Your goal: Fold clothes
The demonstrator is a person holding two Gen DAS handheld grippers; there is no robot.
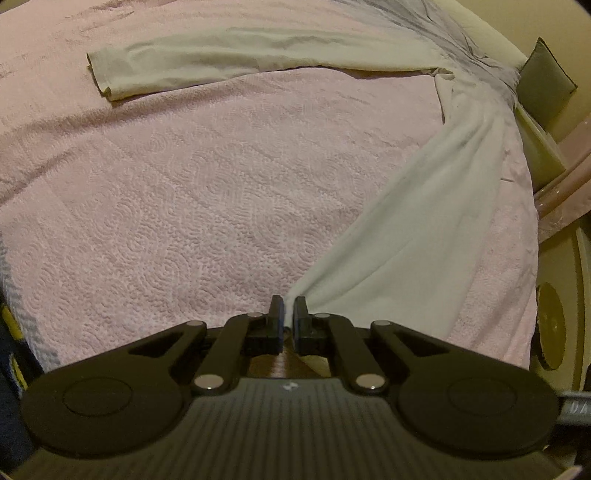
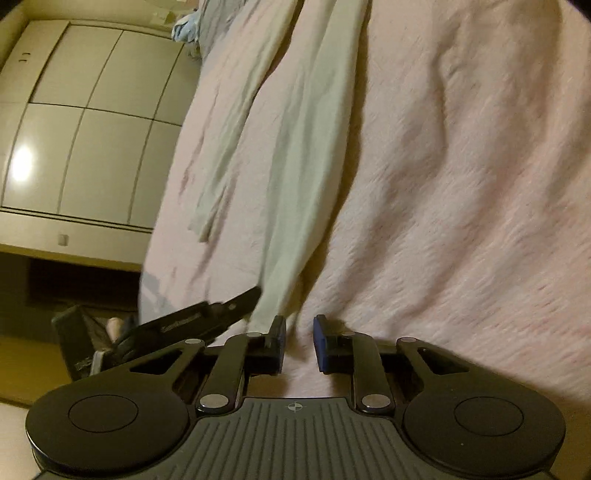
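A pale long-sleeved garment point(image 1: 424, 221) lies spread on the pink bedspread point(image 1: 184, 184), one sleeve point(image 1: 221, 55) stretched out to the left at the far side. My left gripper point(image 1: 289, 306) is shut on a bunched corner of its hem, and the cloth runs taut away to the upper right. In the right wrist view the same garment point(image 2: 295, 147) runs up the bed. My right gripper point(image 2: 299, 325) stands partly open just above the bedspread point(image 2: 461, 184), with the garment's lower edge just left of its left finger and no cloth clearly between the pads. The left gripper point(image 2: 255, 293) reaches in from the left at that corner.
A dark cushion point(image 1: 546, 85) stands against the headboard at the far right. The bed's edge drops off at the right of the left wrist view. Pale wardrobe doors point(image 2: 92, 129) stand beyond the bed, blue cloth point(image 2: 186, 29) lies at its far end, and dark items point(image 2: 85, 339) sit on the floor.
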